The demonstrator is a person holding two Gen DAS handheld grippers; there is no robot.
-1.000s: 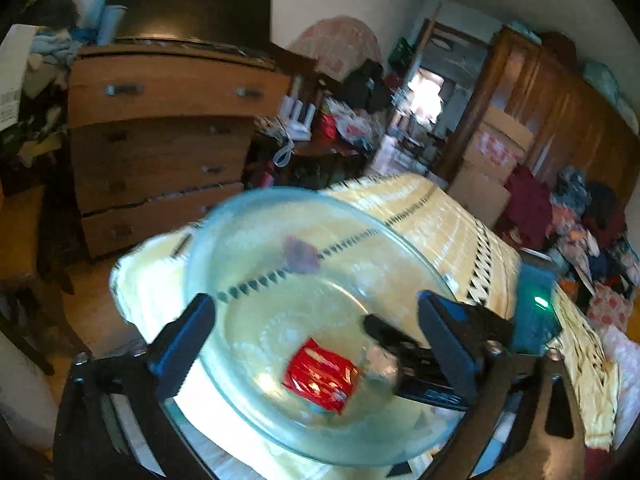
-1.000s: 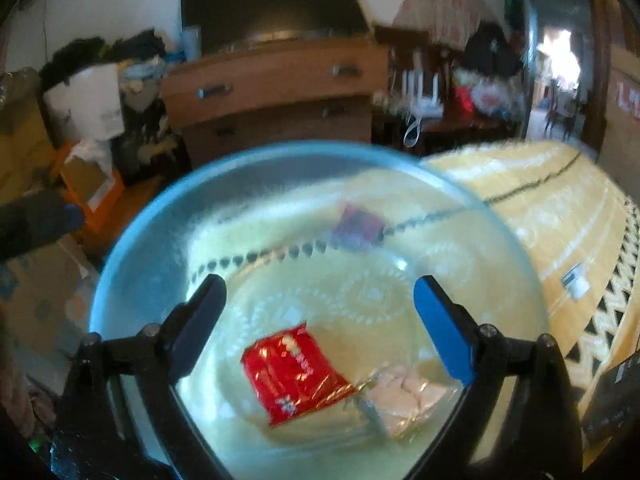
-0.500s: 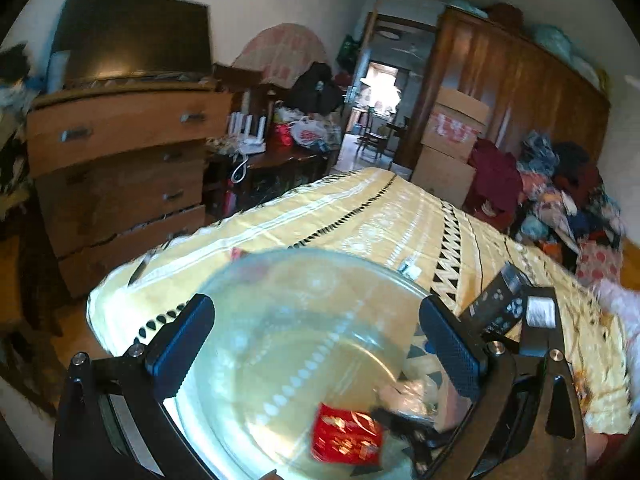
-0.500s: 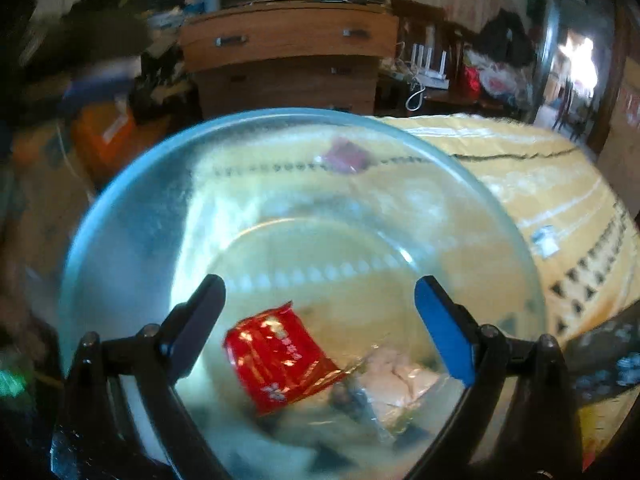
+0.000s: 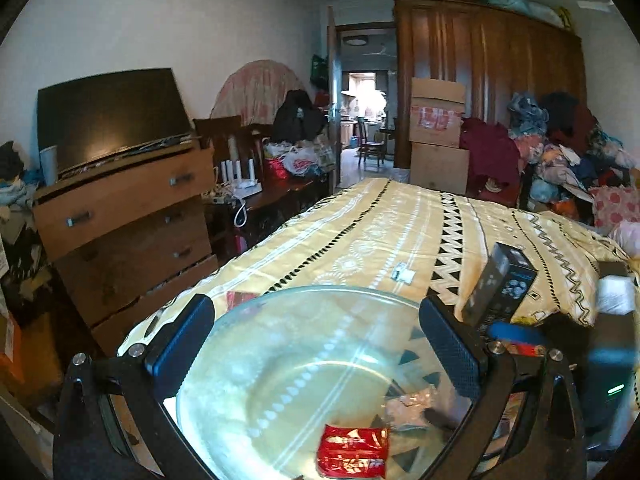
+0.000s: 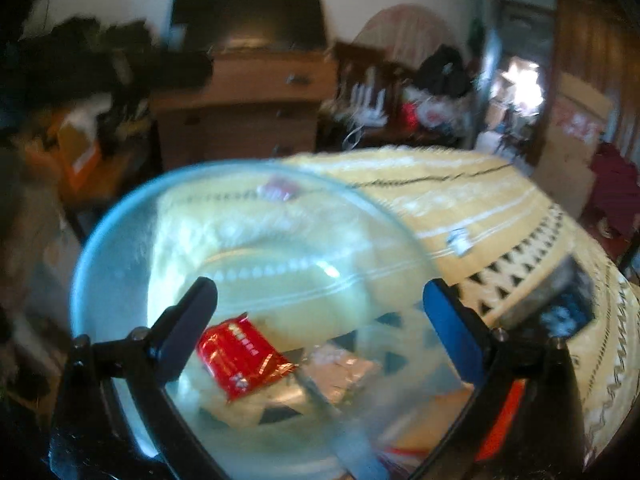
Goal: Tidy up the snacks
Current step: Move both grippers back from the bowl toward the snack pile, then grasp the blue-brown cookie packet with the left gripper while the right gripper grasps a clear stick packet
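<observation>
A clear glass bowl (image 5: pixel 256 360) stands on the near end of a bed with a yellow patterned cover (image 5: pixel 400 220). In it lie a red snack packet (image 5: pixel 352 452) and a clear, silvery packet (image 5: pixel 408 408). My left gripper (image 5: pixel 314 302) hangs open over the bowl's near side, with nothing between its pads. The blurred right wrist view shows the same bowl (image 6: pixel 92 264), red packet (image 6: pixel 240 356) and clear packet (image 6: pixel 344 372). My right gripper (image 6: pixel 318 286) is above them, its jaws opening wide and holding nothing. Another red packet (image 5: pixel 240 298) lies on the cover beyond the bowl.
A small white packet (image 5: pixel 403 274) and a black box (image 5: pixel 502 288) are on the bed to the right of the bowl. A wooden chest of drawers (image 5: pixel 128 216) with a dark screen stands on the left. Cardboard boxes (image 5: pixel 438 132) and heaped clothes (image 5: pixel 560 152) line the far right.
Both grippers have pulled back and risen from the bowl. It sits lower in the left view, with more bed showing. The right view has swung right and its jaws have spread slightly.
</observation>
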